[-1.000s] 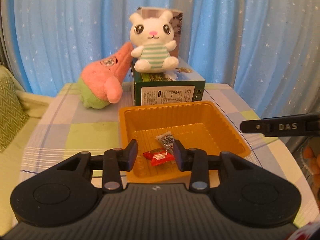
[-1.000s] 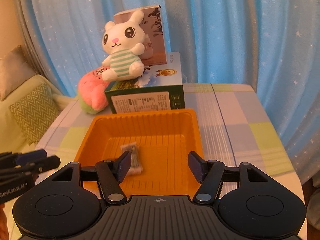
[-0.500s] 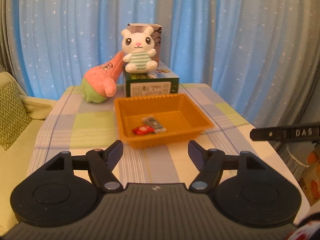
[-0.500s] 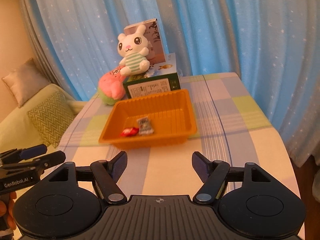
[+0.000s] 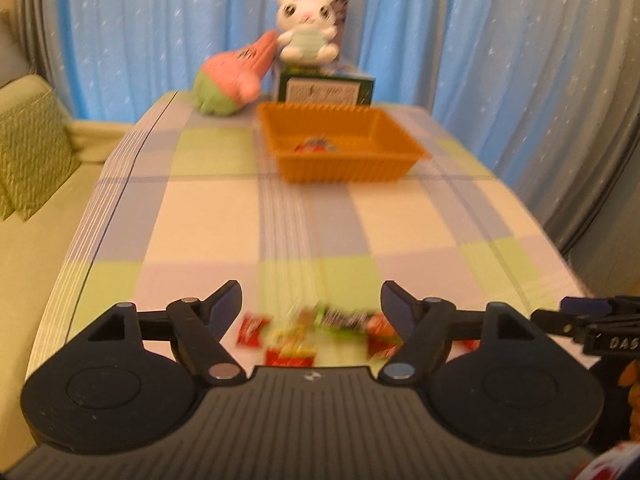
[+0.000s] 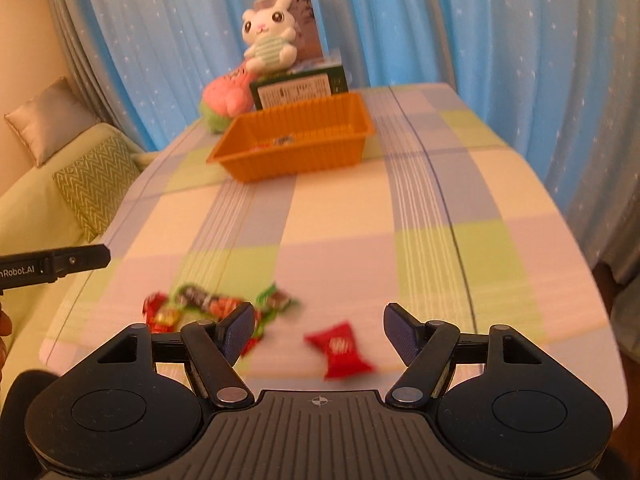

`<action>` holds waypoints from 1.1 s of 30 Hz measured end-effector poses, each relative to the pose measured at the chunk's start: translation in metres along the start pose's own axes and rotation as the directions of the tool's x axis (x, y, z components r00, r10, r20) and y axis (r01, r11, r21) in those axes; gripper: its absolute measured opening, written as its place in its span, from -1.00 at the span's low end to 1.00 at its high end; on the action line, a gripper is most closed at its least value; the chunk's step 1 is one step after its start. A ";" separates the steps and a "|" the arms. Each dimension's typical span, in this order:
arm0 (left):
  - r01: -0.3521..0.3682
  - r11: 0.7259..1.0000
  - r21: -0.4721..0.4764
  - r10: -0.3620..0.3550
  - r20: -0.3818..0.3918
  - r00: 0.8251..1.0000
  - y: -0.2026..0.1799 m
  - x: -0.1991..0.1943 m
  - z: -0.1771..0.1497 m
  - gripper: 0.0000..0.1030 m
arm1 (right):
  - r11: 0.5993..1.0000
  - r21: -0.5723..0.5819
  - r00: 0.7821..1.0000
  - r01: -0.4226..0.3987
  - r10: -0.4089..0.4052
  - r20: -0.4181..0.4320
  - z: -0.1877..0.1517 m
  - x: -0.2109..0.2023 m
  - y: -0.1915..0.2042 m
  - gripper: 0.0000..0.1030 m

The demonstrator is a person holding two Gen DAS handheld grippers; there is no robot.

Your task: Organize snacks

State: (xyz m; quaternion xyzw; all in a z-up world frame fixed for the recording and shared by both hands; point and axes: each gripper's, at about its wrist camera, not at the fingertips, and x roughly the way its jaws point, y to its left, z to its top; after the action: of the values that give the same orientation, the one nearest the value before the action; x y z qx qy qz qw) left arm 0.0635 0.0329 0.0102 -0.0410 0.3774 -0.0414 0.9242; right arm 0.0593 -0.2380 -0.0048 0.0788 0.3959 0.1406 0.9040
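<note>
Both the left gripper (image 5: 311, 307) and right gripper (image 6: 319, 328) are matte black, with ribbed grey bodies, round side discs, silver pivot screws, blue finger pads (image 6: 239, 329) and white lettering.

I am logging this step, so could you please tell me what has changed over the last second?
Both grippers have pulled back from the orange tray toward the near table edge. The left gripper, which a second ago bracketed a red candy in the tray, now hangs open and empty over the loose candies; the right gripper is open near a red packet. The tray, its two sweets, the plush toys and the box stayed put.
</note>
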 end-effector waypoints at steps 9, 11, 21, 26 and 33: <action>0.009 1.000 -0.027 -0.011 -0.073 0.997 0.014 0.007 -0.036 0.44 | 0.998 0.035 0.998 0.044 -0.043 -0.046 -0.025 0.010 -0.013 0.38; 0.015 0.999 -0.028 -0.017 -0.087 0.996 0.013 0.012 -0.039 0.43 | 0.998 0.037 0.998 0.050 -0.048 -0.047 -0.024 0.012 -0.015 0.38; 0.006 0.999 -0.041 -0.012 -0.144 0.989 0.008 0.052 -0.044 0.26 | 0.996 0.027 0.995 0.087 -0.085 -0.057 -0.024 0.026 -0.021 0.38; 0.003 0.998 -0.056 -0.013 -0.175 0.984 0.011 0.071 -0.046 0.12 | 0.994 0.011 0.993 0.105 -0.104 -0.064 -0.024 0.035 -0.023 0.38; -0.001 0.998 -0.060 -0.011 -0.204 0.979 0.017 0.090 -0.049 -0.02 | 0.994 0.012 0.991 0.111 -0.110 -0.082 -0.026 0.049 -0.026 0.38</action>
State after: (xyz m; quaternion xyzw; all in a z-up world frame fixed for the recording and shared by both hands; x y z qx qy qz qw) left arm 0.0940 0.0378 -0.0885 -0.0651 0.4713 -0.0364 0.8788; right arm 0.0767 -0.2465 -0.0629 0.0584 0.4373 0.0901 0.8929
